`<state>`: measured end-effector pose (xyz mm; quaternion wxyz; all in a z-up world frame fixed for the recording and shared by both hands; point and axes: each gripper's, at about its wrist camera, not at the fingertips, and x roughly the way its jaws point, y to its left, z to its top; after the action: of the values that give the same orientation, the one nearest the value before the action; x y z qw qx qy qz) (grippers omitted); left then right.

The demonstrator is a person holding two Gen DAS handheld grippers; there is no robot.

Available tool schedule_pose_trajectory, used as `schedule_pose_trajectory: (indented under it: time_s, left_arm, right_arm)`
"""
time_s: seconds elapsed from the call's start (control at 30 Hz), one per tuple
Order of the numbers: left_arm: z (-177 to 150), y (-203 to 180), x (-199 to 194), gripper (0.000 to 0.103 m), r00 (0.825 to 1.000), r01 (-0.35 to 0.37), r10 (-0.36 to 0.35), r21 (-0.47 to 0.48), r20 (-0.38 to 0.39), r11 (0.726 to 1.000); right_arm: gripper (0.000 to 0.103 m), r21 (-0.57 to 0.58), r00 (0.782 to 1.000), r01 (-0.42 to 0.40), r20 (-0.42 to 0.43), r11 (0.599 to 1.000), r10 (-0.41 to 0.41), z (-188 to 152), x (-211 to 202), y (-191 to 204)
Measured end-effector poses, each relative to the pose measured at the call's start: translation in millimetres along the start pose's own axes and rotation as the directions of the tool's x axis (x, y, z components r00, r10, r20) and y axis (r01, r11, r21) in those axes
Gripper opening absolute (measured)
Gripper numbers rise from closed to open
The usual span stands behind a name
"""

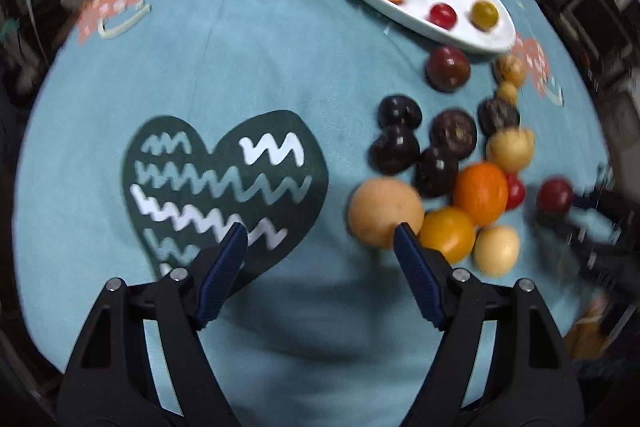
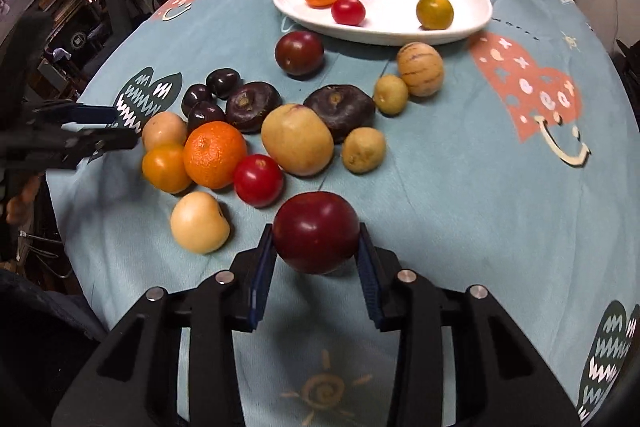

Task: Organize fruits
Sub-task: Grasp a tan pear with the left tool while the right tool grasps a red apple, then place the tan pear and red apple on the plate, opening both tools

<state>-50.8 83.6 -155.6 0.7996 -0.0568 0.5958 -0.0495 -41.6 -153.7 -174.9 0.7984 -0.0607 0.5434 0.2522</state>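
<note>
A teal patterned tablecloth [image 2: 460, 163] covers the round table. At its far side the white oval dish [image 2: 460, 23] collects sorted fruit. The right gripper [image 2: 316, 251] clamps a dark red plum [image 2: 316, 231], probably dish-bound; the left gripper [image 1: 320, 239] hangs spread beside a tan fruit [image 1: 380, 207].

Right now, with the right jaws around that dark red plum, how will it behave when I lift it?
The plum is round and glossy, so it may slip or rotate between the right gripper pads, which touch only its sides. It looks firm, probably holding shape. If dropped, it would likely roll across the tablecloth.
</note>
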Motion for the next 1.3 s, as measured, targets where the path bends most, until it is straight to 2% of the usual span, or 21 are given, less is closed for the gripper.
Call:
schedule_pose_trajectory:
  time_s: [0.07, 0.23, 0.4, 0.43, 0.47, 0.5, 0.67, 0.73, 0.83, 1.0, 1.17, 1.3]
  left_arm:
    - [6, -4, 3, 0.076, 1.000, 0.024, -0.024, -0.007, -0.003, 1.000]
    - [13, -21, 16, 0.076, 0.999, 0.011, -0.010, 0.036, -0.035, 0.999]
    - [23, -24, 30, 0.076, 0.995, -0.019, 0.019, -0.004, -0.093, 1.000]
    - [24, -23, 31, 0.070, 0.995, -0.009, 0.008, -0.015, -0.104, 1.000]
    - [24, -24, 30, 0.054, 0.994, 0.019, -0.021, -0.016, -0.110, 1.000]
    - [24, -26, 29, 0.045, 0.992, 0.056, -0.057, -0.014, -0.117, 0.998]
    - [19, -35, 23, 0.045, 0.995, 0.004, -0.003, 0.013, -0.104, 1.000]
    - [19, -41, 10, 0.045, 0.998, -0.010, 0.013, 0.037, -0.069, 0.999]
    - [29, -56, -19, 0.045, 0.998, -0.052, 0.049, 0.091, 0.039, 0.994]
    - [66, -89, -69, 0.045, 0.969, -0.103, 0.065, 0.153, 0.237, 0.983]
    - [107, -114, -90, 0.046, 0.948, -0.122, 0.061, 0.179, 0.311, 0.976]
    - [121, -128, -102, 0.046, 0.937, -0.111, 0.032, 0.207, 0.348, 0.972]
  right_arm:
    - [0.039, 0.010, 1.000, 0.002, 0.007, 1.000, -0.002, -1, -2, 1]
    - [0.039, 0.023, 1.000, -0.005, 0.016, 1.000, 0.005, -5, -8, 2]
    - [0.039, 0.021, 1.000, -0.012, 0.011, 1.000, 0.012, -6, -9, 2]
    - [0.039, 0.020, 1.000, -0.013, 0.010, 1.000, 0.013, -7, -9, 1]
    - [0.039, 0.016, 1.000, -0.017, 0.008, 1.000, 0.017, -6, -8, 2]
    - [0.039, 0.013, 1.000, -0.019, 0.008, 1.000, 0.019, -6, -8, 3]
    - [0.039, 0.006, 0.999, -0.021, 0.034, 1.000, 0.021, 2, -12, 4]
    - [0.039, 0.002, 0.998, -0.023, 0.050, 1.000, 0.023, 5, -17, 4]
    - [0.039, 0.012, 0.995, -0.028, 0.092, 1.000, 0.026, 12, -27, 3]
    - [0.039, 0.027, 0.980, -0.033, 0.197, 0.999, 0.027, 36, -54, 0]
    - [0.039, 0.045, 0.944, -0.020, 0.330, 0.999, 0.004, 73, -93, -12]
    - [0.039, 0.048, 0.919, -0.007, 0.395, 0.999, -0.012, 91, -116, -22]
